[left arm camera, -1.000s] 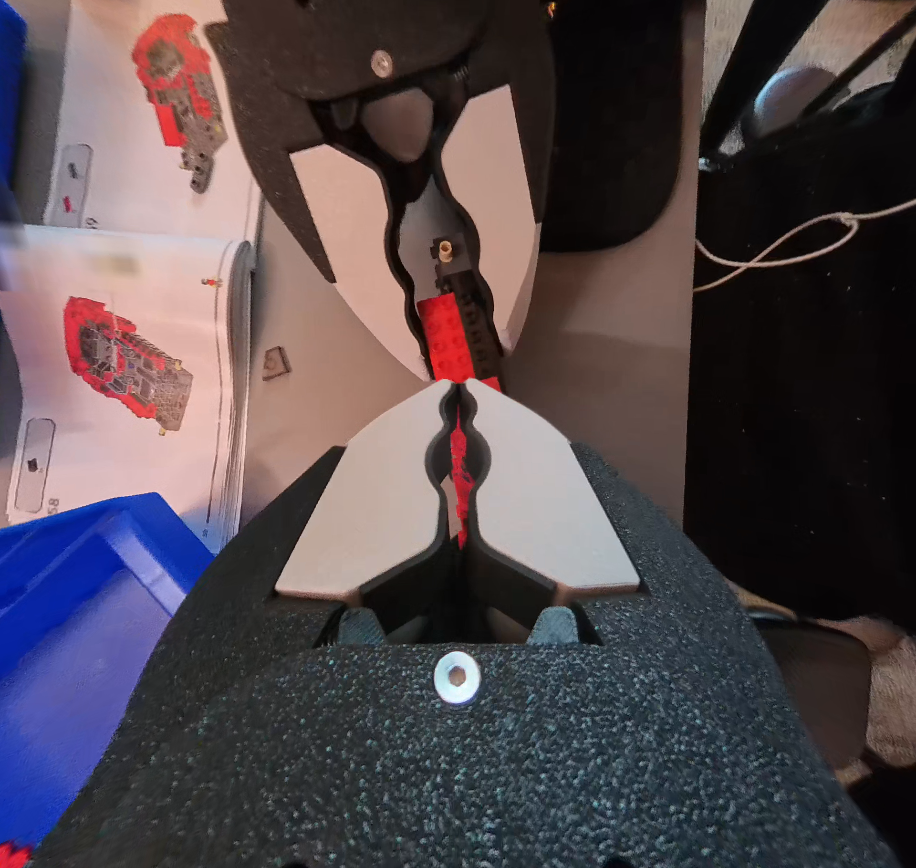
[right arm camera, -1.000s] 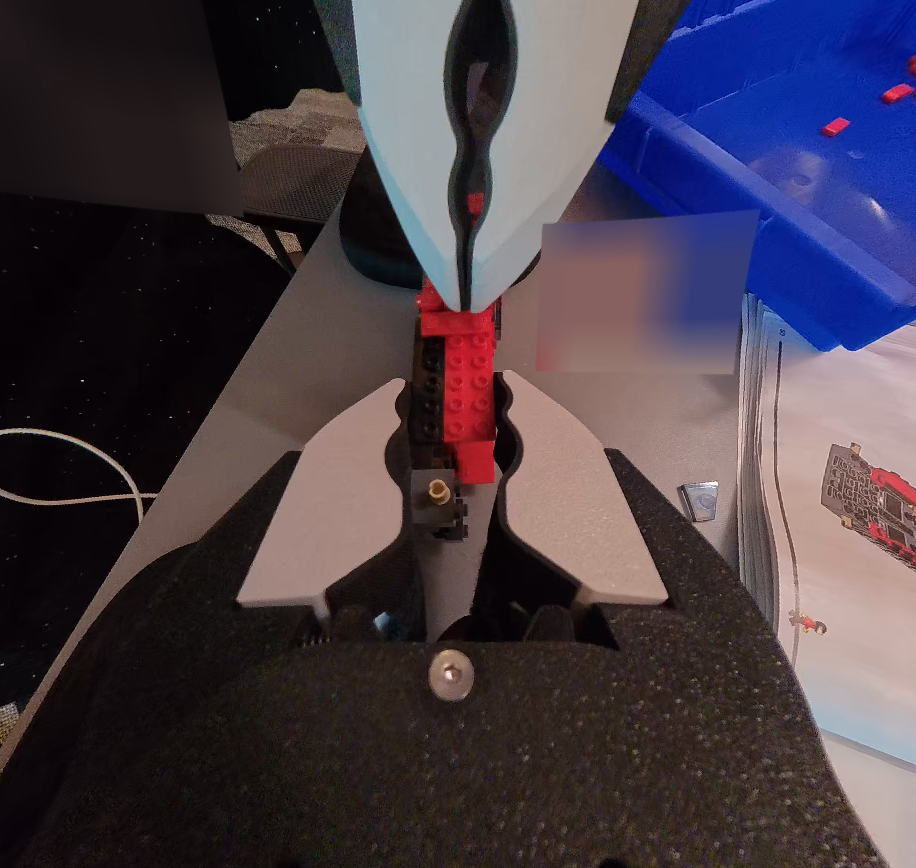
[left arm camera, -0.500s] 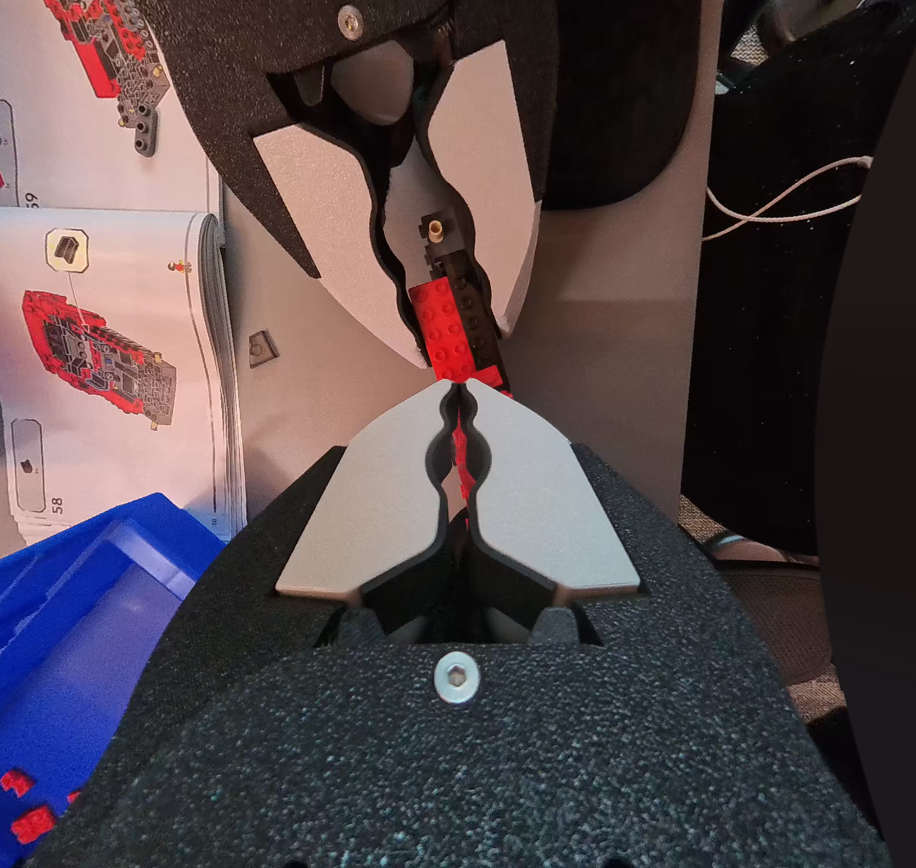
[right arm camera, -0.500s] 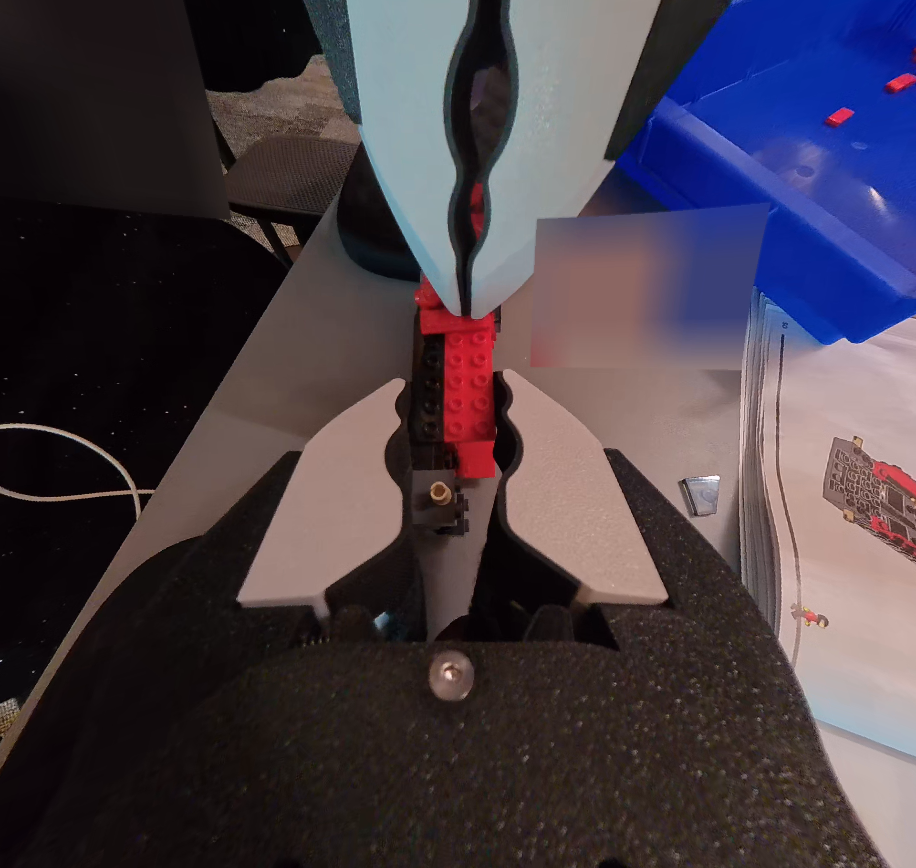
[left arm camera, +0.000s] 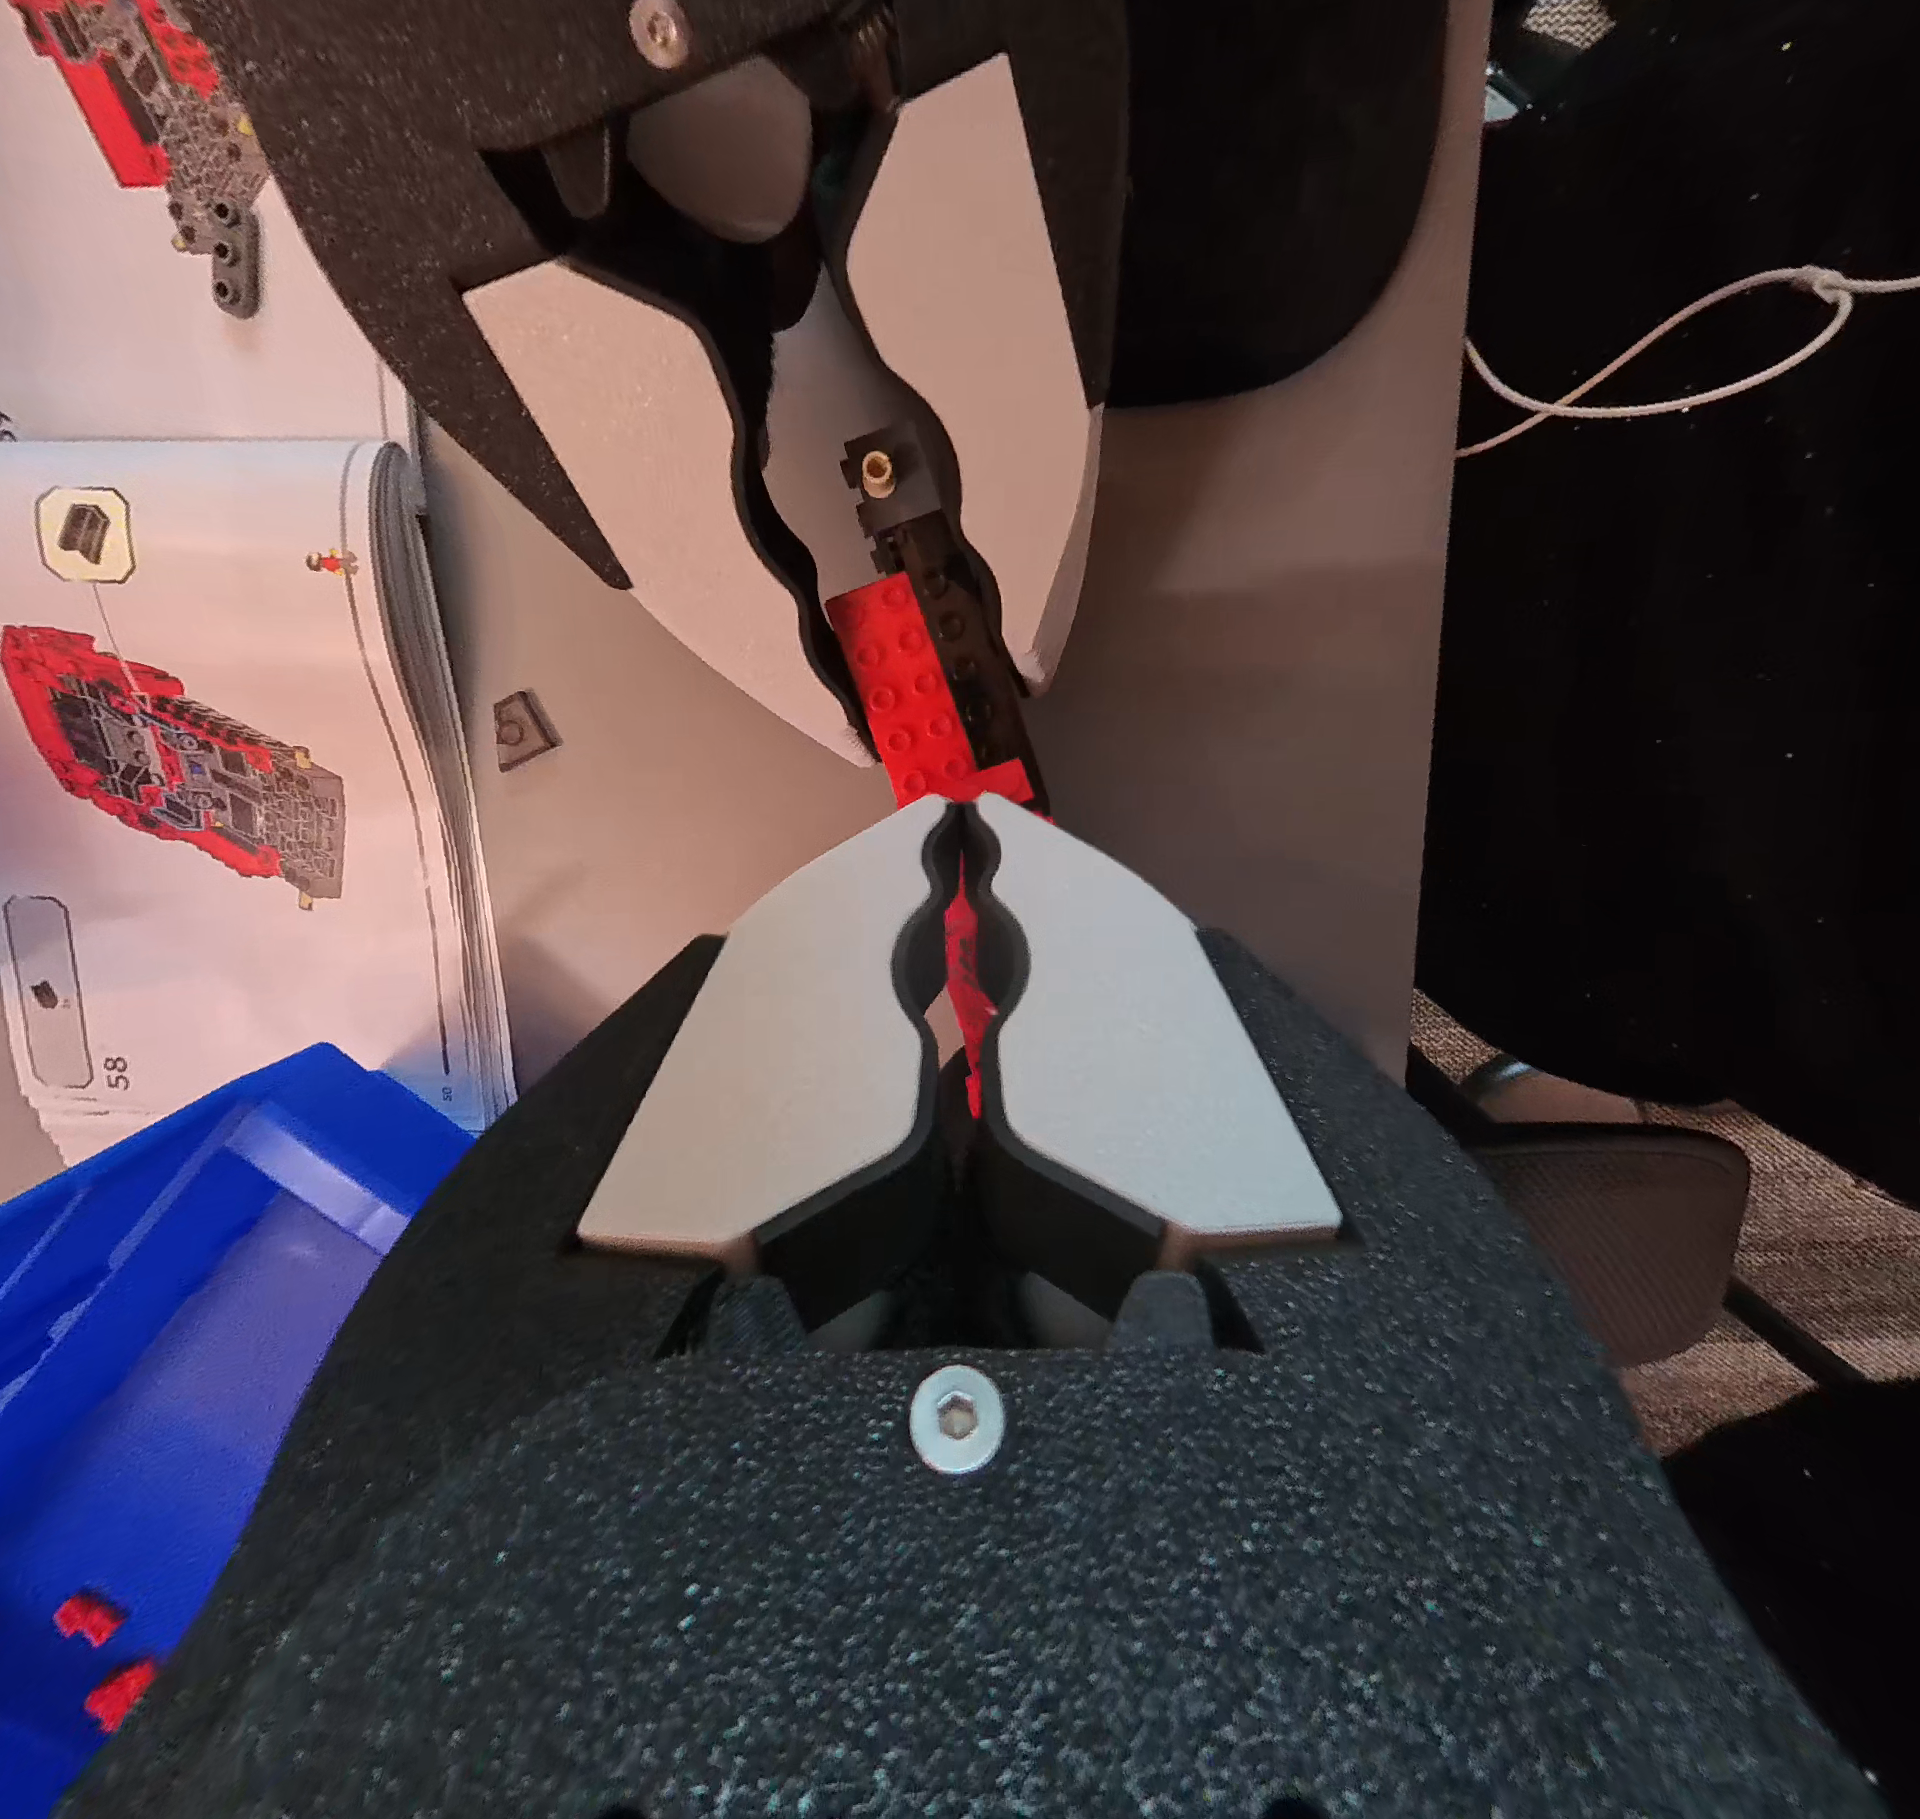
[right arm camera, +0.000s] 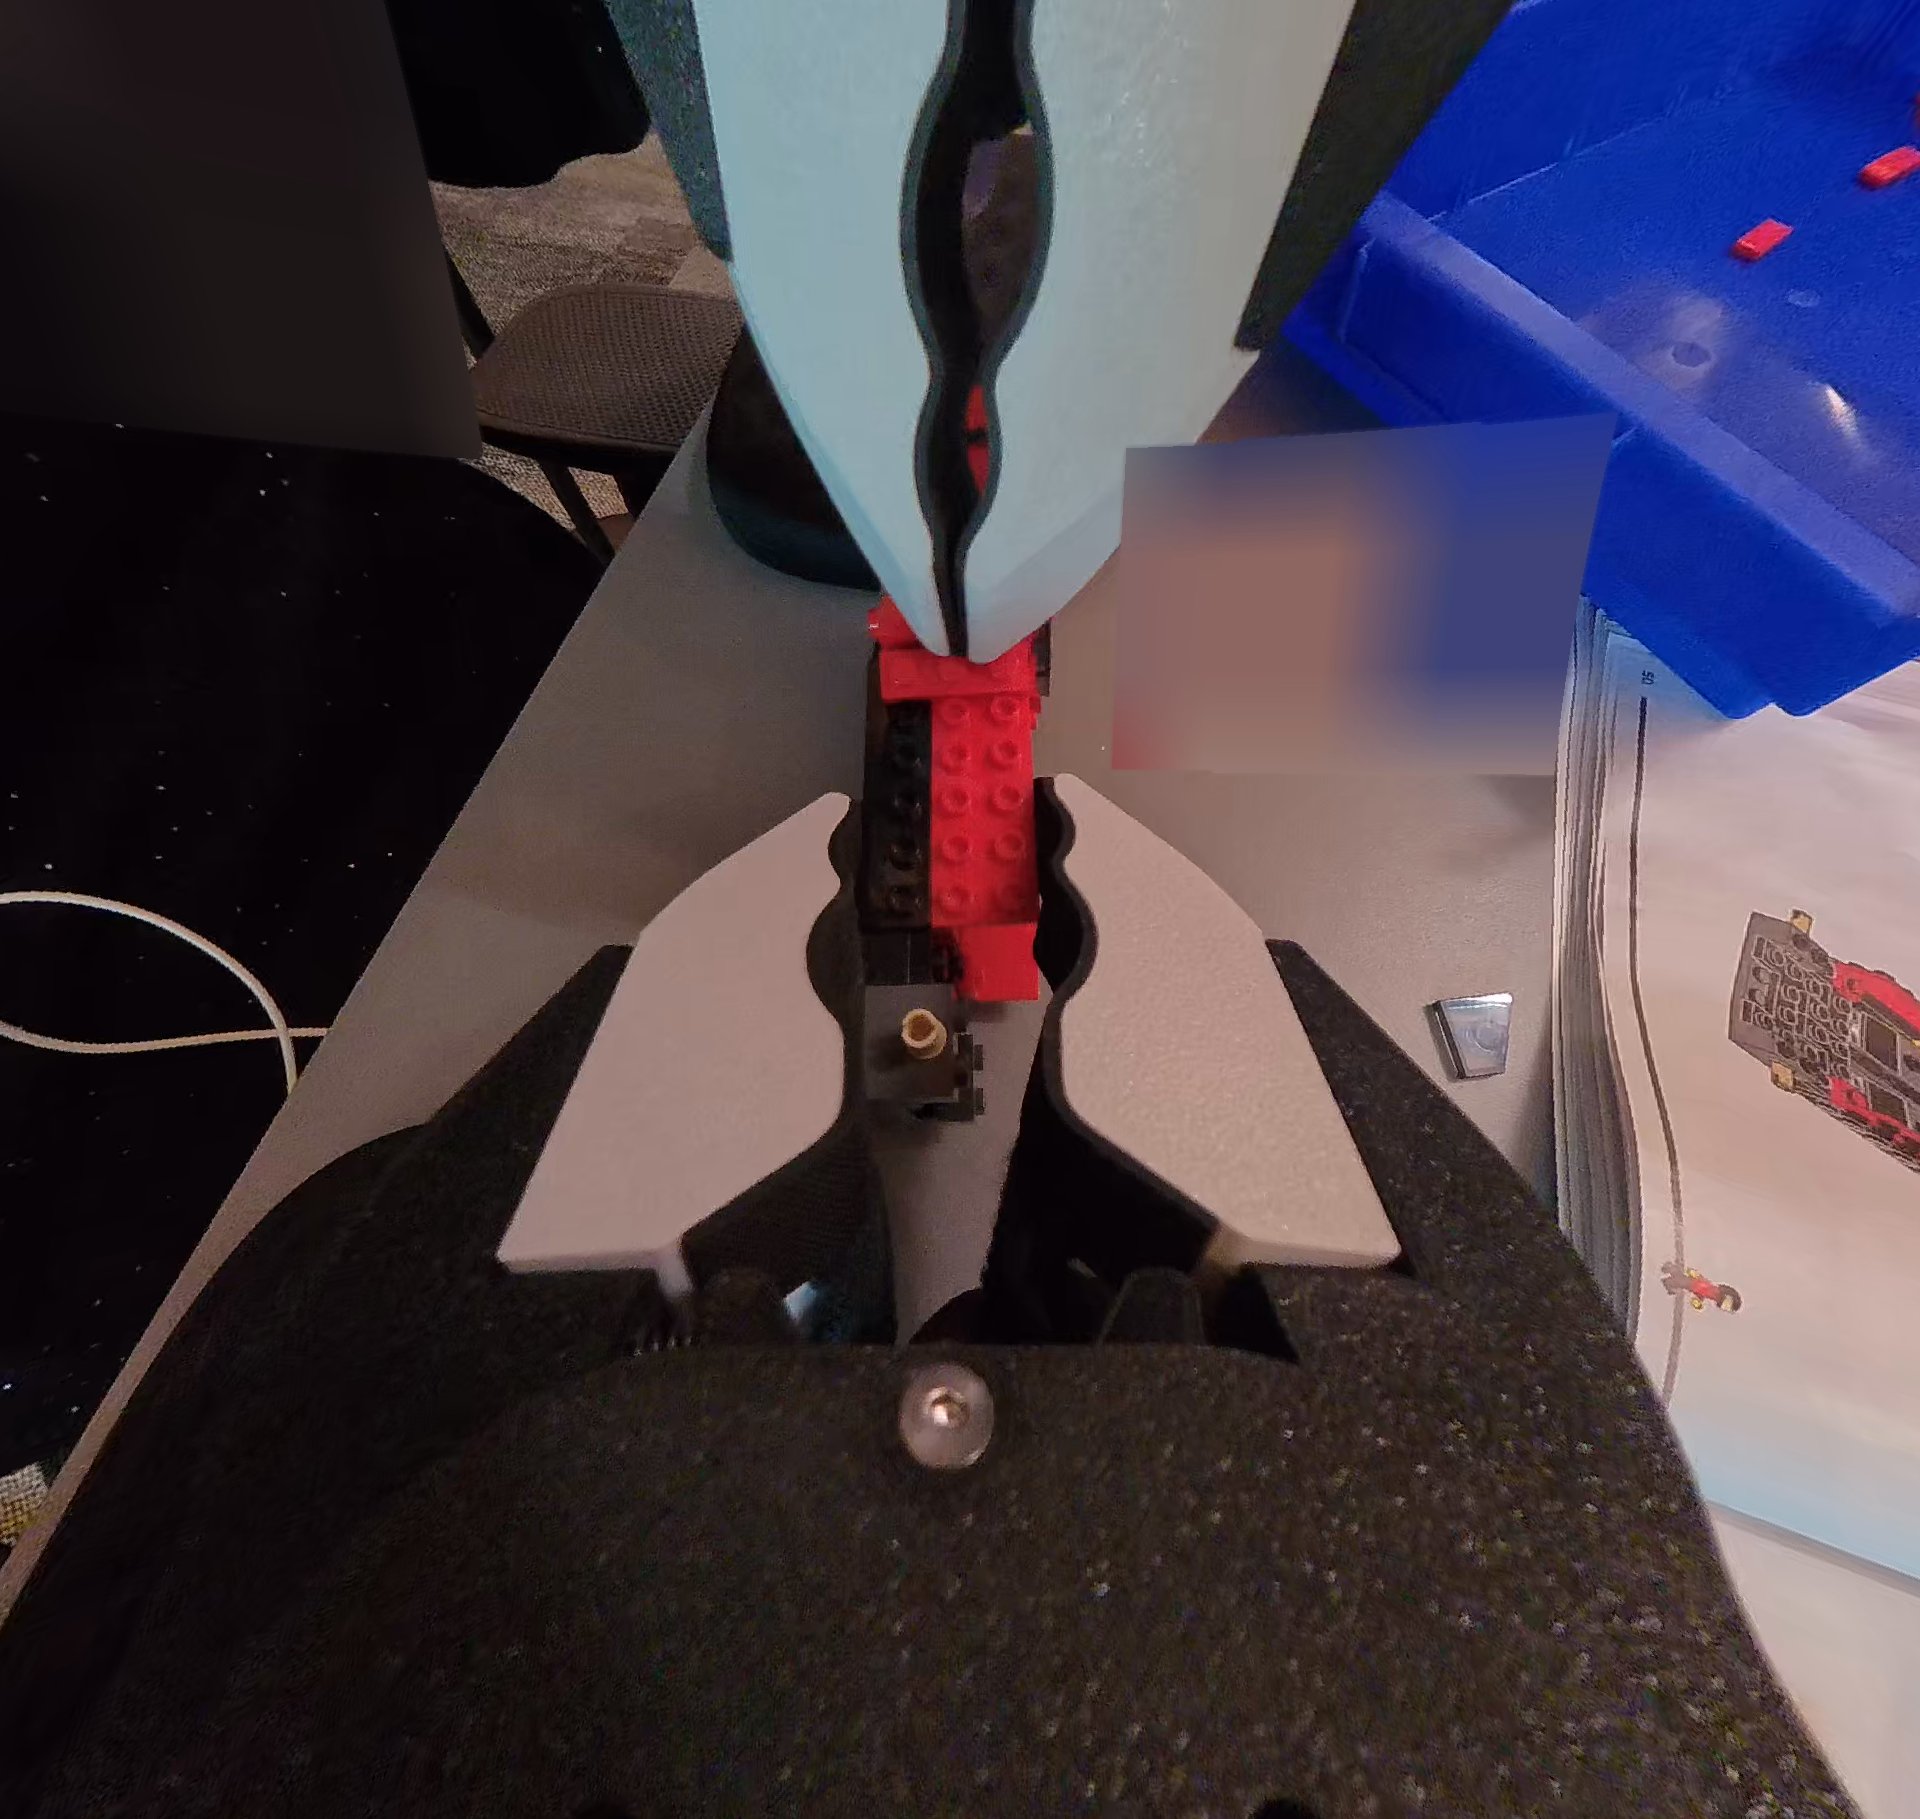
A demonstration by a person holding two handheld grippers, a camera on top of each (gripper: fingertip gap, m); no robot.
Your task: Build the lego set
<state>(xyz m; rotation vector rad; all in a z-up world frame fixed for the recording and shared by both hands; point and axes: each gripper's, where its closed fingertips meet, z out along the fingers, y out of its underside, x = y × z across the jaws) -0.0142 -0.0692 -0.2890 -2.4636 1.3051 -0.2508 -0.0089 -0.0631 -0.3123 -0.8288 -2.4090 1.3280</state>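
Note:
My right gripper (right arm camera: 940, 798) is shut on a long lego assembly (right arm camera: 982, 813) of red and black studded plates. A dark grey piece with a tan pin (right arm camera: 920, 1037) sits at its near end, between my fingers. My left gripper (left arm camera: 961, 813) faces it tip to tip and is shut on a thin red piece (left arm camera: 966, 959). That red piece (right arm camera: 956, 673) touches the far end of the assembly. The left view shows the right gripper (left arm camera: 935, 720) above, holding the assembly (left arm camera: 914, 689). The right view shows the left gripper (right arm camera: 951, 642) above.
An open instruction booklet (left arm camera: 208, 730) (right arm camera: 1766, 1146) lies on the grey table (left arm camera: 1247, 730). A small grey tile (left arm camera: 520, 730) (right arm camera: 1470, 1037) lies beside it. A blue bin (left arm camera: 156, 1302) (right arm camera: 1662, 367) holds small red pieces. A white cord (left arm camera: 1662, 346) and dark chairs lie past the table edge. The tips of both grippers are at nearly the same place.
Both grippers keep their holds. In the left wrist view the right gripper has come closer and tilted a little. The right wrist view is almost unchanged.

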